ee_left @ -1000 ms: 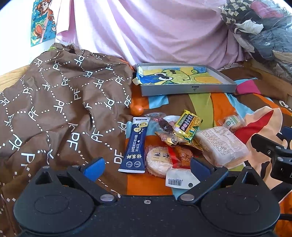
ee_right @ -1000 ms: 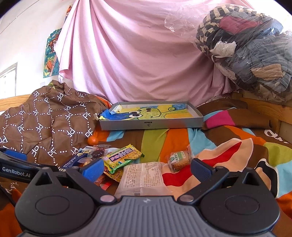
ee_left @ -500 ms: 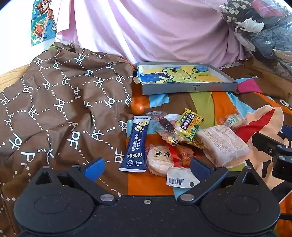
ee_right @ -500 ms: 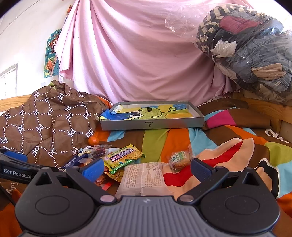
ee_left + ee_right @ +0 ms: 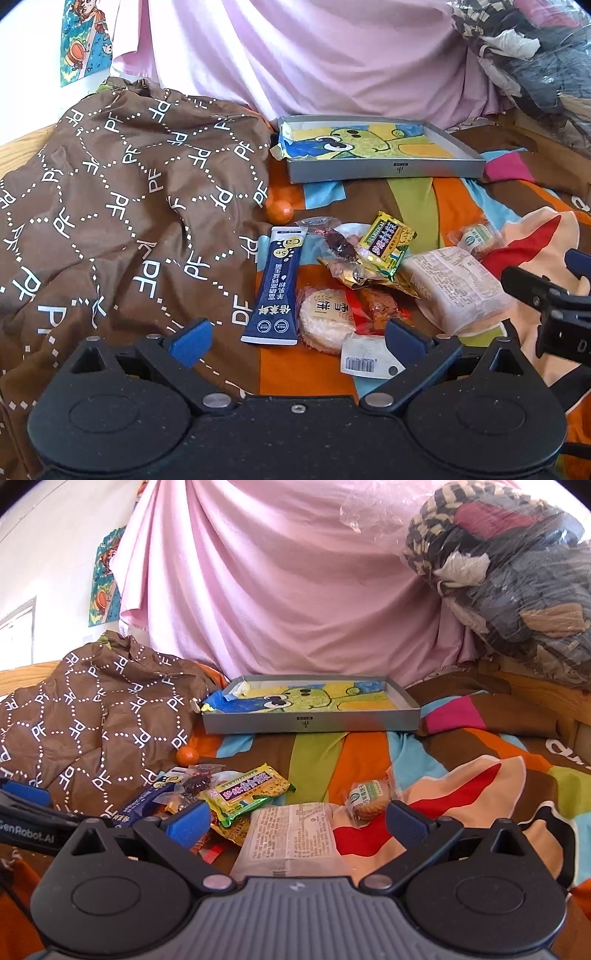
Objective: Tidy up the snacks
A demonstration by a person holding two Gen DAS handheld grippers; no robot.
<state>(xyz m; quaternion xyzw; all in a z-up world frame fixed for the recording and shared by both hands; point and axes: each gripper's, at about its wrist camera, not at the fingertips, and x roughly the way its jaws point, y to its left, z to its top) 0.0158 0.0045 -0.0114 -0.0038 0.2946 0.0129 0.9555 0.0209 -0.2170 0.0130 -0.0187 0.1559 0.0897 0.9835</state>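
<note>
Snacks lie heaped on a striped bedspread: a dark blue stick packet, a round rice cracker, a yellow-green packet, a white wrapped cake, a small round biscuit and a small orange. Behind them sits a grey tray lined with a cartoon picture. My left gripper hovers open just in front of the blue packet and cracker. Above the white cake, my right gripper is open too, holding nothing.
A brown patterned quilt is bunched at the left. A pink sheet hangs behind the tray. A plastic-wrapped bundle of clothes is piled at the back right on a wooden bed frame.
The left wrist view has shifted slightly, so the snacks sit a little lower and closer. The right gripper has barely moved. Both stay open.
</note>
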